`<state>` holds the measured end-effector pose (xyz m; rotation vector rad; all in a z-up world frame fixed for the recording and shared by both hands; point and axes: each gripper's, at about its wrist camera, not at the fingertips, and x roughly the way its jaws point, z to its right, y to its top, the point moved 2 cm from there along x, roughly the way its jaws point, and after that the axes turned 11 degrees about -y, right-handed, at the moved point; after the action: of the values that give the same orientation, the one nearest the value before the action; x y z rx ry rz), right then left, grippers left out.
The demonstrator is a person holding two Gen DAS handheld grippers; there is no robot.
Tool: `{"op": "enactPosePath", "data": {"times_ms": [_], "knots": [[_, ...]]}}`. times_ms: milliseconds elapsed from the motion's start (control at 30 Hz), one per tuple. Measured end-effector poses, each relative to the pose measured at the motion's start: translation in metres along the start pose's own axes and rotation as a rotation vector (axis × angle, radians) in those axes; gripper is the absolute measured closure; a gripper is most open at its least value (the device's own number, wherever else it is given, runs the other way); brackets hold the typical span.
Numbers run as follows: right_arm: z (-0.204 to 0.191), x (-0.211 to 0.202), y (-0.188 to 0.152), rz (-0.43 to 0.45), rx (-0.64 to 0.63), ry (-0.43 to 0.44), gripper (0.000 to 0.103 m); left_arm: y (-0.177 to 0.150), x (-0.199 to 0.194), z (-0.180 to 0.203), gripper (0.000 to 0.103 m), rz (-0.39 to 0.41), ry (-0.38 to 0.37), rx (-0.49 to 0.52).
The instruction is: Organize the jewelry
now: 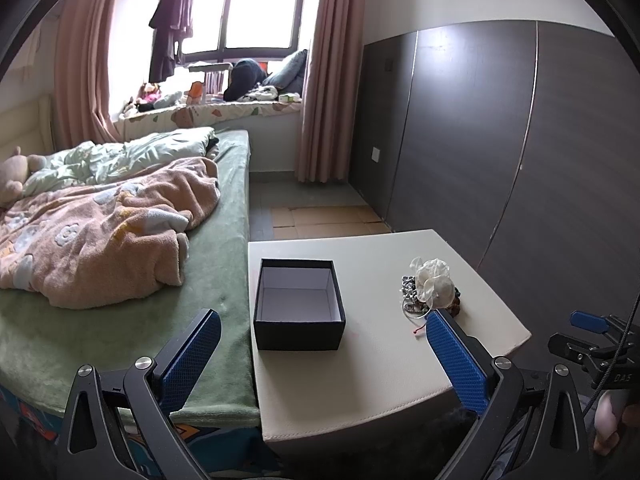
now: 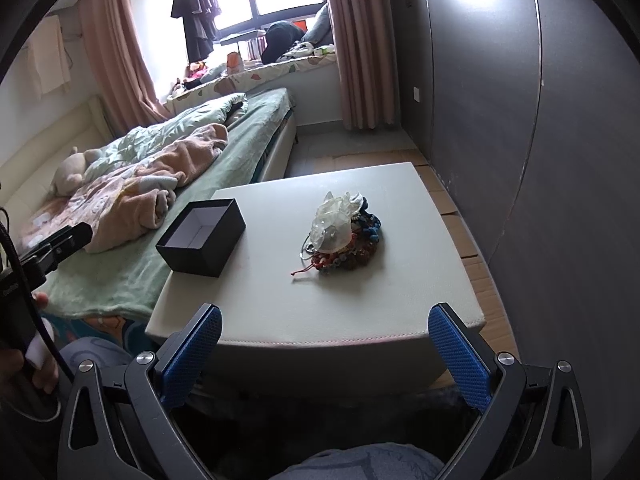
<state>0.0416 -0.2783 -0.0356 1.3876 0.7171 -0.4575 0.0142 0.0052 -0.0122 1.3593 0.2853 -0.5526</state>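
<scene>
A pile of jewelry [image 2: 344, 240], beaded bracelets and chains with a clear crinkled bag on top, lies on the white stool [image 2: 280, 304]; it also shows in the left wrist view [image 1: 430, 290]. An open, empty black box [image 1: 298, 304] with a white inside stands on the stool's left side, also in the right wrist view [image 2: 202, 236]. My left gripper [image 1: 324, 334] is open and empty, above the stool's near edge. My right gripper [image 2: 325, 334] is open and empty, short of the stool's front edge. The right gripper's tip shows in the left wrist view [image 1: 590, 322].
A bed [image 1: 120, 240] with a green sheet and pink blanket adjoins the stool's left side. A dark wardrobe [image 1: 520, 140] runs along the right. Cardboard [image 1: 324, 220] lies on the floor beyond the stool.
</scene>
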Motion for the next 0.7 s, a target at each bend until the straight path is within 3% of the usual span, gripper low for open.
{"op": "enactPosePath", "data": {"times_ms": [700], "knots": [[0.0064,0.0014,0.0029,-0.013,0.005,-0.019,0.0,0.0037,0.0029,0.0003,0.0,-0.018,-0.007,-0.001]]}}
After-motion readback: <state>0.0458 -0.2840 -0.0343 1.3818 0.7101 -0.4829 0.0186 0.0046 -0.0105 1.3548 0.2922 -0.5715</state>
